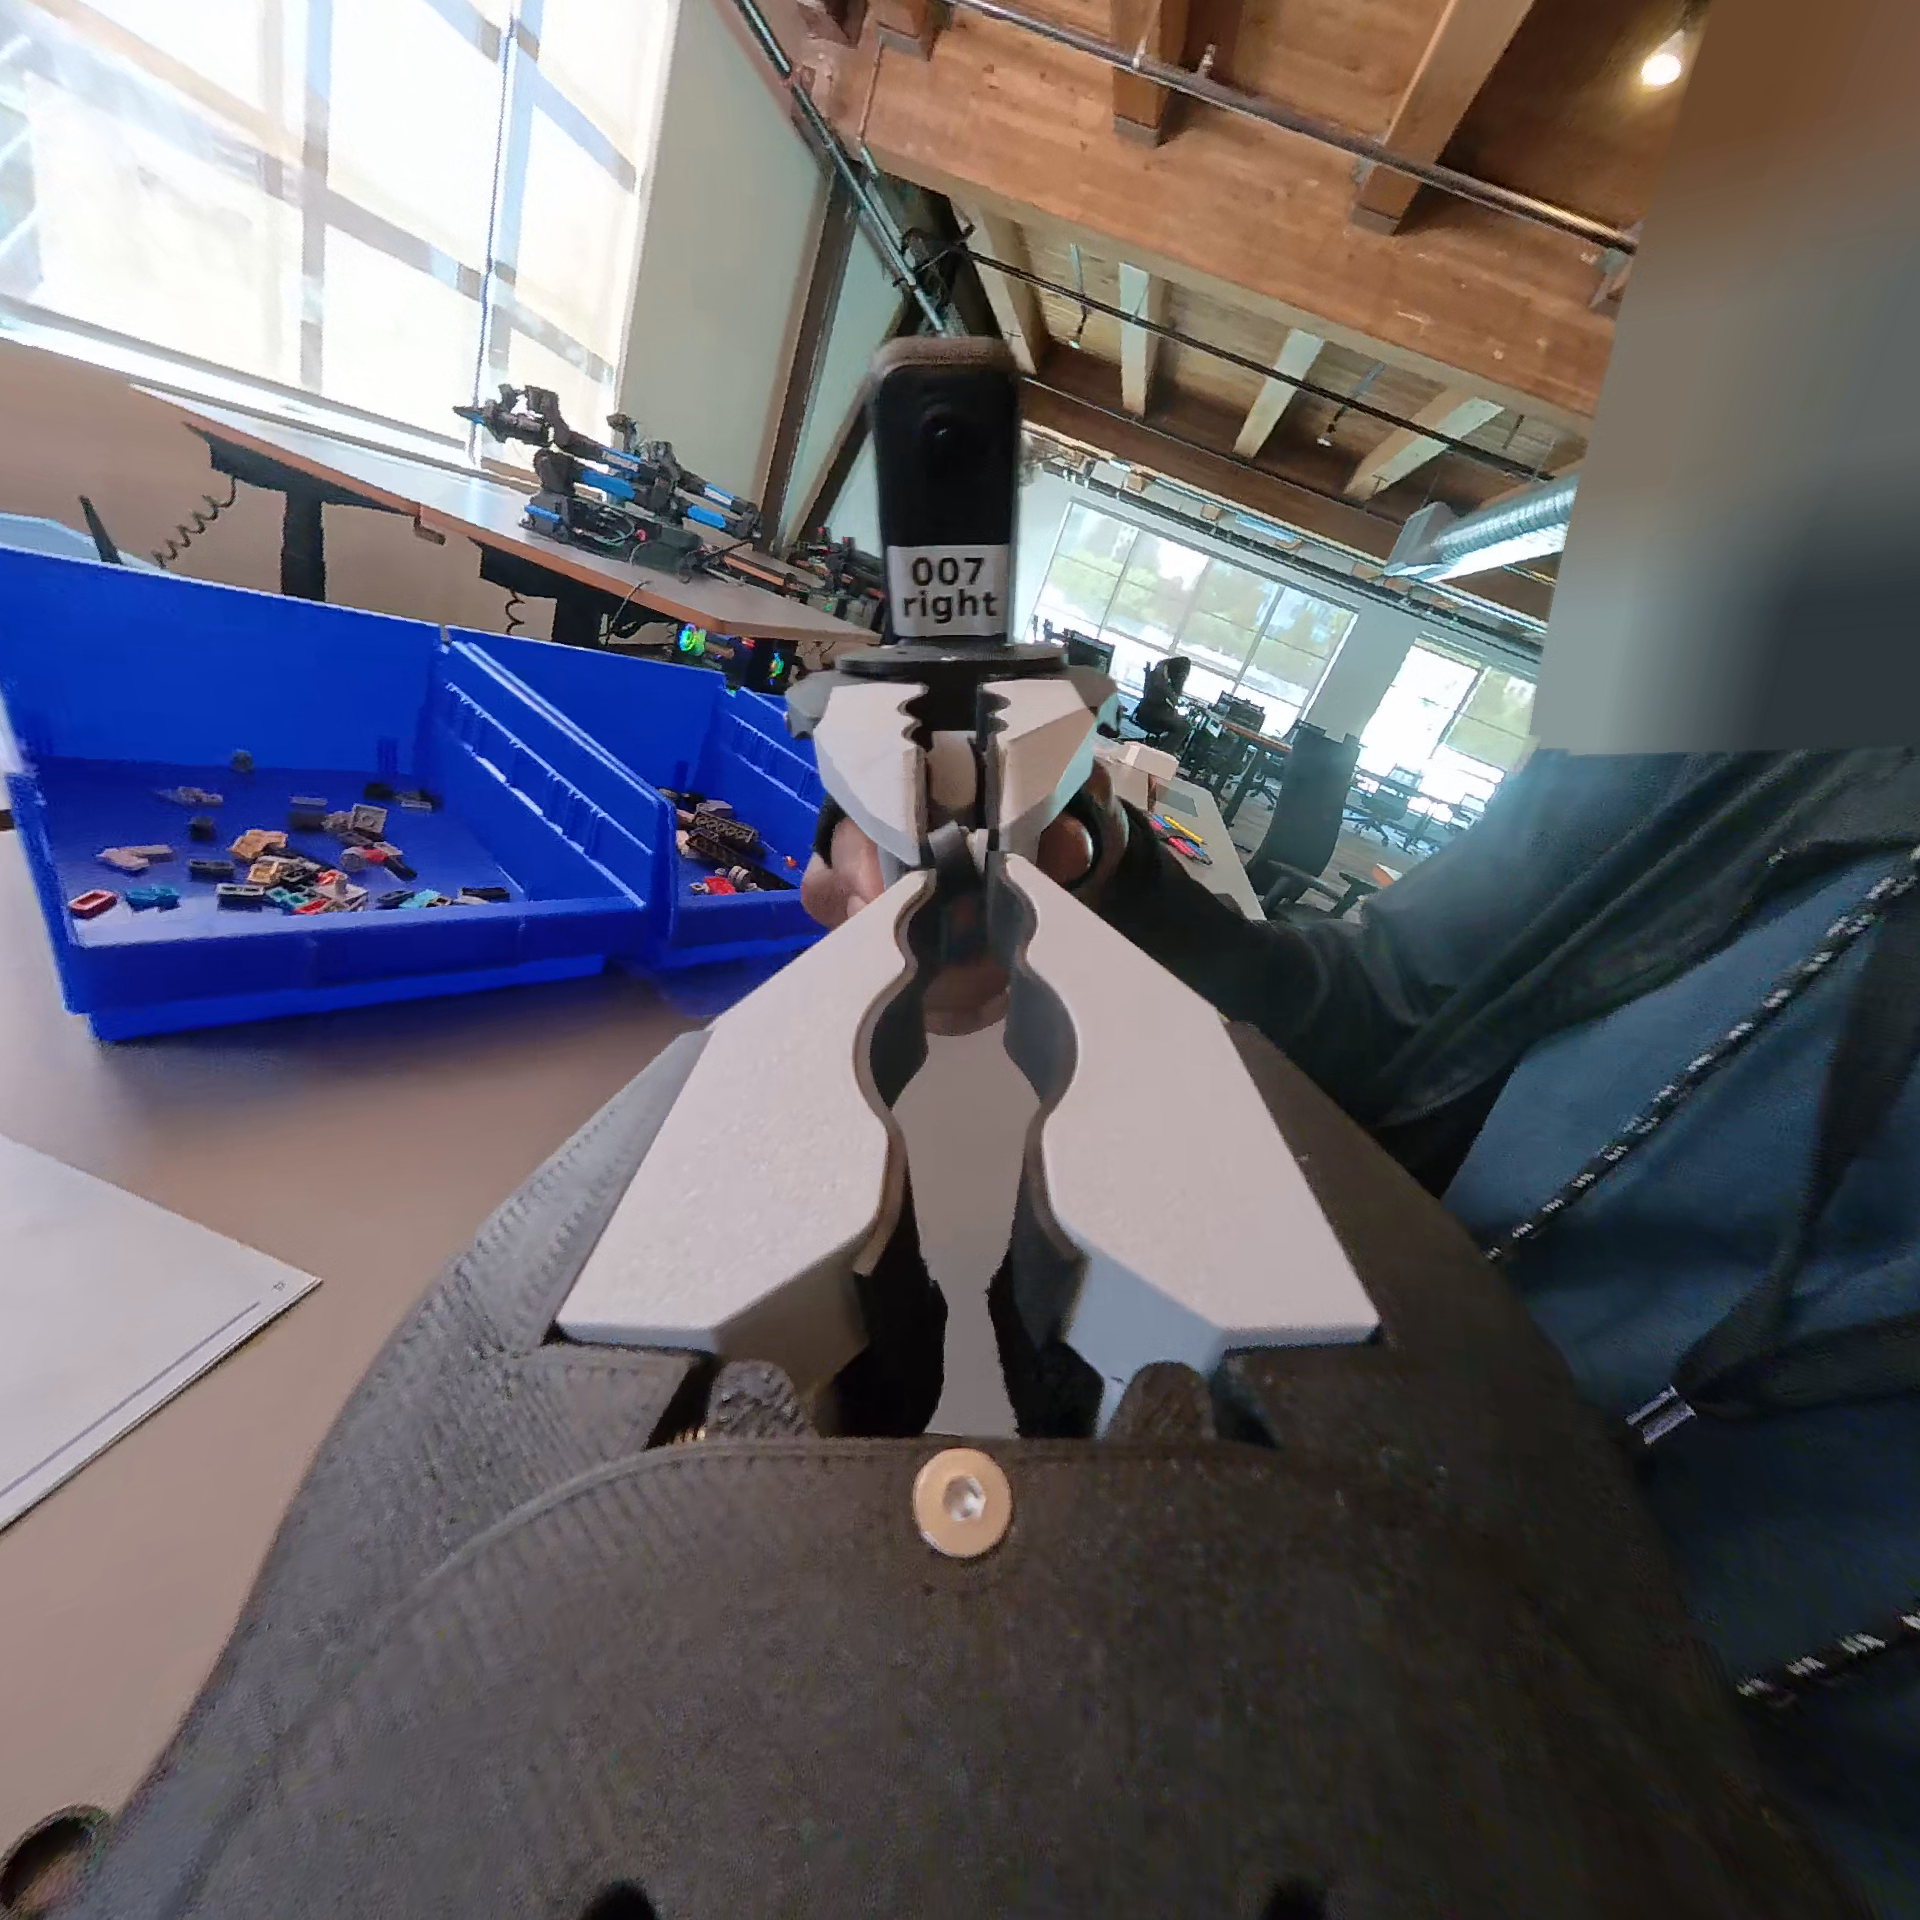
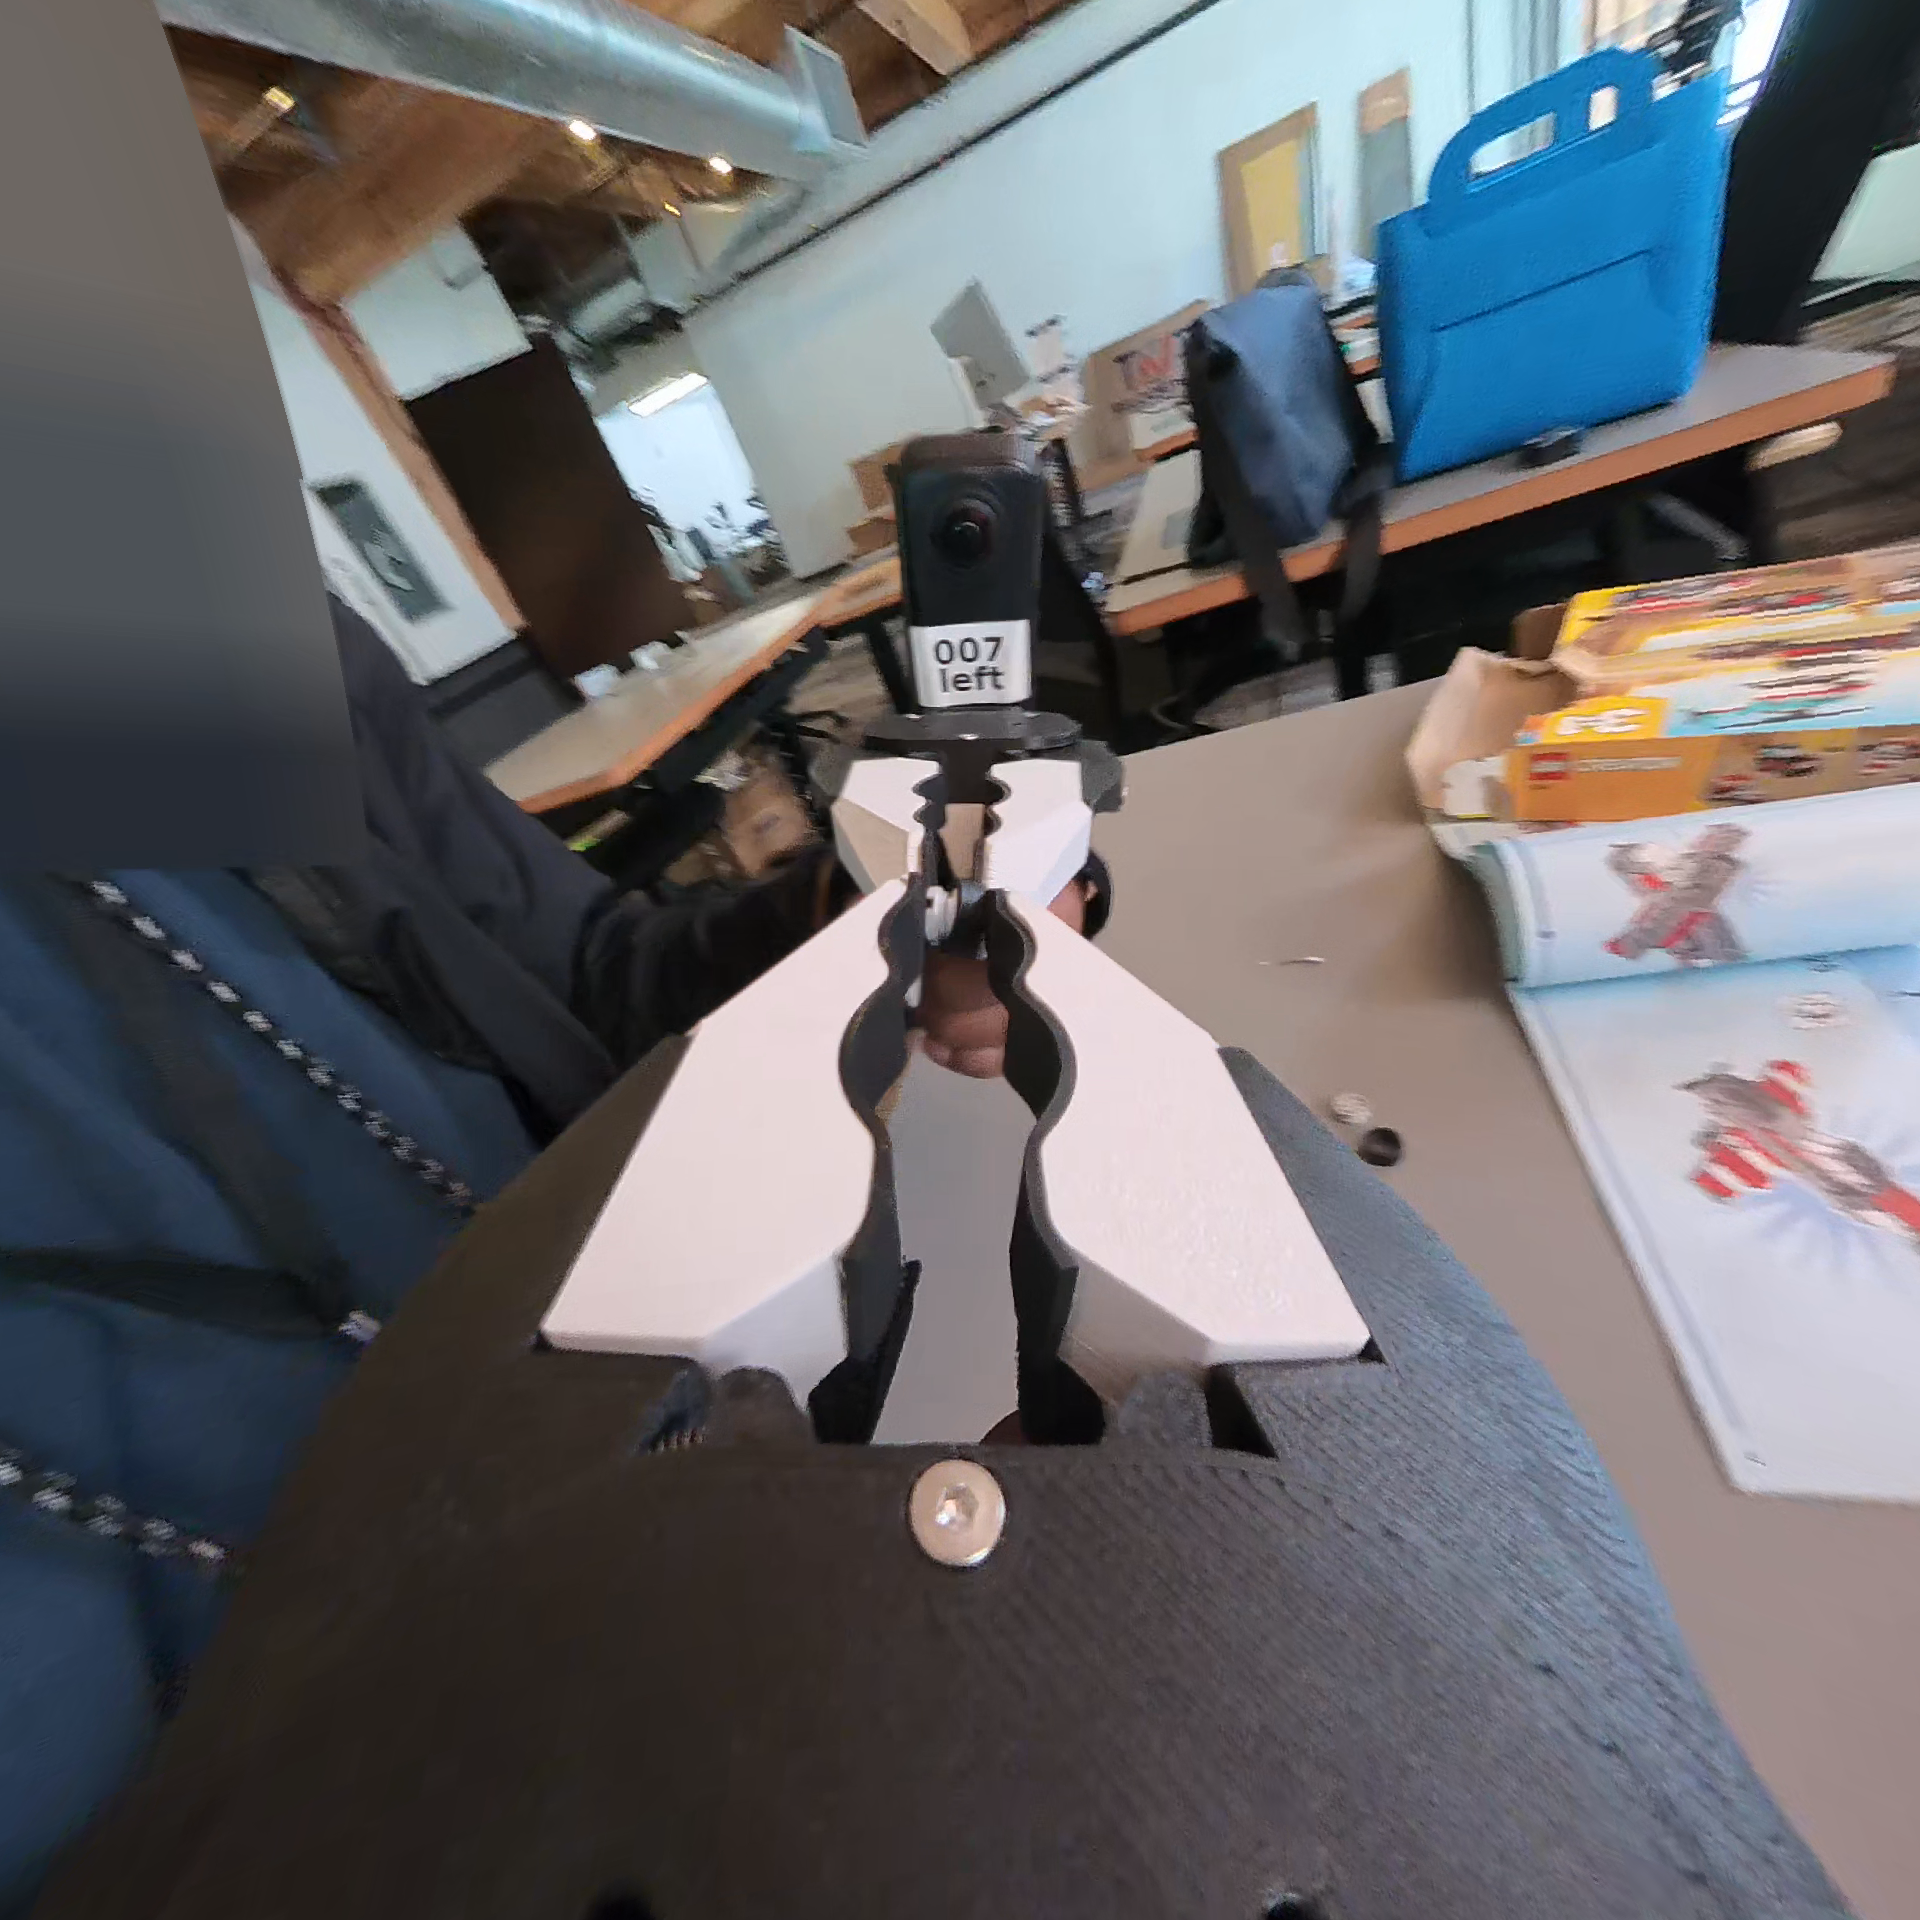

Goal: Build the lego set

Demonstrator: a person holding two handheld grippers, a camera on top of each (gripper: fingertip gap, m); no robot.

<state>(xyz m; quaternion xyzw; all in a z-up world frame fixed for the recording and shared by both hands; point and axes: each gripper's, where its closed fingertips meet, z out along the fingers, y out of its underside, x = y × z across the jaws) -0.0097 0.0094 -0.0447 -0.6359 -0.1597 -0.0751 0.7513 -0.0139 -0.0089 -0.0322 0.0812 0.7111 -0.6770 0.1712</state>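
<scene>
Facing tip to tip, left gripper (image 1: 961, 883), right gripper (image 2: 954, 920), small piece blurred

**Two grippers tip to tip above the table**

The left gripper (image 1: 961, 883) and the right gripper (image 2: 951, 914) face each other in the air, fingertips meeting around a small dark-and-pale Lego piece (image 2: 954, 920). Beyond them on the grey table (image 1: 312, 1122), two blue plastic bins (image 1: 343, 935) stand side by side, loose small Lego pieces (image 1: 281, 868) lying in them. On the opposite side, an open instruction booklet (image 2: 1714, 1091) lies flat; behind it rests the opened yellow cardboard box (image 2: 1662, 727). Two small round pieces (image 2: 1366, 1127) sit beside the booklet.
</scene>
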